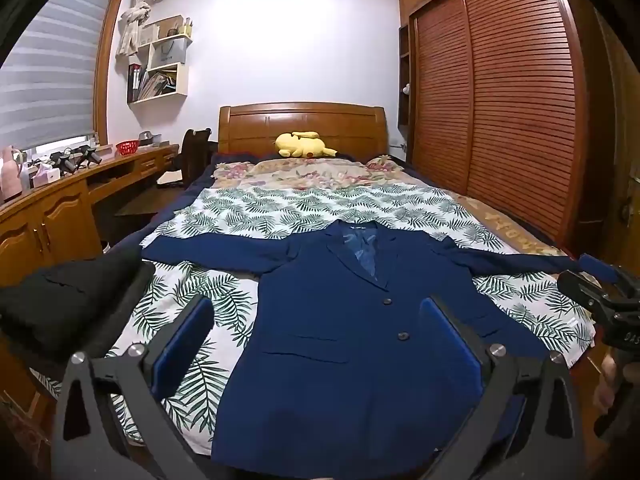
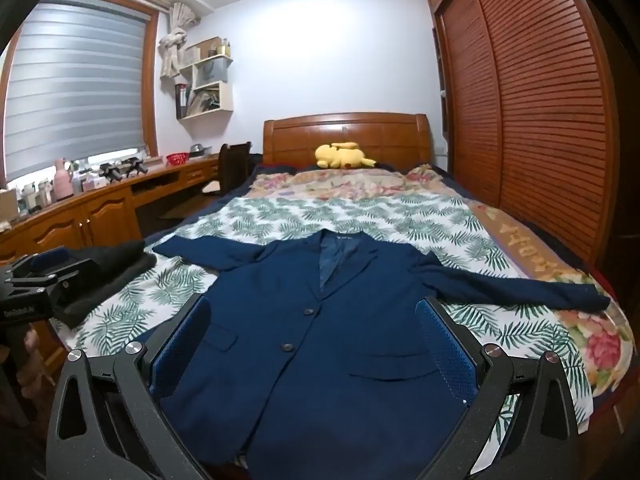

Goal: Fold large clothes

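Wood panelling and pale lilac walls frame a bedroom whose bed (image 1: pixel 304 208) is covered by a smooth white sheet printed with green fern leaves, a floral quilt lying beyond it. At far left, a striped roller blind (image 1: pixel 48 72) hangs over a long glossy wooden desk (image 1: pixel 60 200) crowded with small items, among them a red mesh basket (image 1: pixel 127 147). White box shelves (image 1: pixel 164 60) are fixed to the wall above. On the bed's left edge sits a folded black garment (image 1: pixel 76 300), soft and matte.

In the middle, the navy blazer (image 1: pixel 352 340) lies flat and face up, buttoned with two dark round buttons, lapels open on a shiny blue lining, both sleeves stretched straight out to the sides. Beyond it, a plush yellow toy (image 1: pixel 306 145) rests against the curved wooden headboard (image 1: pixel 302 124). At right, slatted reddish wardrobe doors (image 1: pixel 500 112) run along the wall.

The left gripper (image 1: pixel 318 344) hovers over the blazer's lower front with its blue-padded fingers spread wide, nothing between them. The right gripper (image 2: pixel 314 344) does the same, its textured blue pads (image 2: pixel 444 348) wide apart and empty above the pocket area.
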{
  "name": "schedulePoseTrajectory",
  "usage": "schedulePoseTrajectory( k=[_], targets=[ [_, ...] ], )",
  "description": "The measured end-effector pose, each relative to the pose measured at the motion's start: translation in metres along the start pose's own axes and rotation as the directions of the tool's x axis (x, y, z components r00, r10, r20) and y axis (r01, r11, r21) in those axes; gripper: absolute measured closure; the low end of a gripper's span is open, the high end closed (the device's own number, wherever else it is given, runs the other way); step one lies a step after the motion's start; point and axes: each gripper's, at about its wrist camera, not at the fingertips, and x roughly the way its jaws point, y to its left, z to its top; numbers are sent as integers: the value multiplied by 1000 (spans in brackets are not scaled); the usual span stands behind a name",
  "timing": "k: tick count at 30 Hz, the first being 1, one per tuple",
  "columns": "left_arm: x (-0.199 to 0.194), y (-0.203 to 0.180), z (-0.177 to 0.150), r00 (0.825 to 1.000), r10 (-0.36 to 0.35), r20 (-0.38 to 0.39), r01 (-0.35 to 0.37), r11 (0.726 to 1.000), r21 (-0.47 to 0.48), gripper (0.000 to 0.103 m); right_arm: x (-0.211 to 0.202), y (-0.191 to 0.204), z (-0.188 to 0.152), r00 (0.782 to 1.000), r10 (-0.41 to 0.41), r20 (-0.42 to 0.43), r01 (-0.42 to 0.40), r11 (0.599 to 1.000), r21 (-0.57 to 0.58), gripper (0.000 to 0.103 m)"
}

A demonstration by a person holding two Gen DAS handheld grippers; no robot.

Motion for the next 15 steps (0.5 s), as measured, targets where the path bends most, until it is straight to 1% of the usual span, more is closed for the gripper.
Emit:
schedulePoseTrajectory(
  k=[10,11,15],
  targets=[
    [-8,-5,2,1000,-2,9,2,1000,2,0,0,0,1,1000,0,0,0,1000,0,0],
    [-3,-10,4,1000,4,2,-4,1000,3,0,0,0,1,1000,0,1,0,1000,0,0],
    [-8,-18,12,1000,4,3,-4,1000,6,0,-1,0,1,1000,2,2,-2,1000,1,0]
  ],
)
